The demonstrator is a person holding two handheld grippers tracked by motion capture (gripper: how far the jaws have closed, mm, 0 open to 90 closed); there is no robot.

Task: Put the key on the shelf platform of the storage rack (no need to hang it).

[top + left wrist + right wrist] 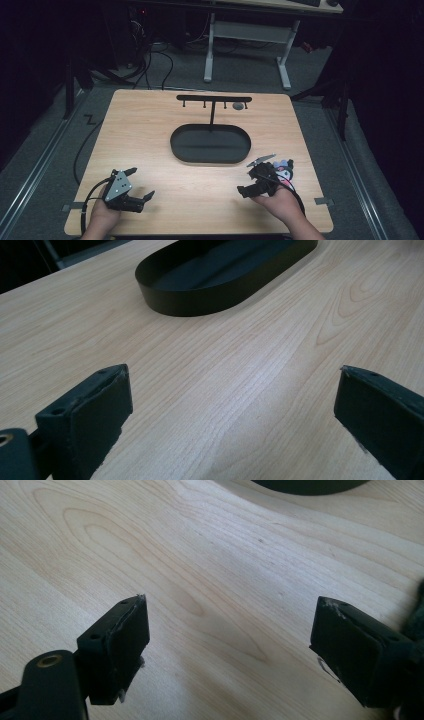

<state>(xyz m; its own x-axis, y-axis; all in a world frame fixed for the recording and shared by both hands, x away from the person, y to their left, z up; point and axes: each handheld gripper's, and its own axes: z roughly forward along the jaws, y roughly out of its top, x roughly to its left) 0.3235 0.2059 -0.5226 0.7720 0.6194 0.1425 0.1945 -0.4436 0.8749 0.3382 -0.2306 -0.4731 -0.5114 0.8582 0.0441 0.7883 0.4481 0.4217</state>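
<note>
A black oval tray sits mid-table, and a black T-shaped rack with small hooks rises from its far side. A small grey thing is at the rack's right end. A little black, white and pink charm figure lies right beside my right gripper, whose jaws stand open over bare wood. At the front left, my left gripper is open too, with nothing in it. It points toward the tray.
The wooden table has bare room on the left and along the front between the hands. A cable runs off the left edge. Behind the table stand a white desk frame and a dark floor.
</note>
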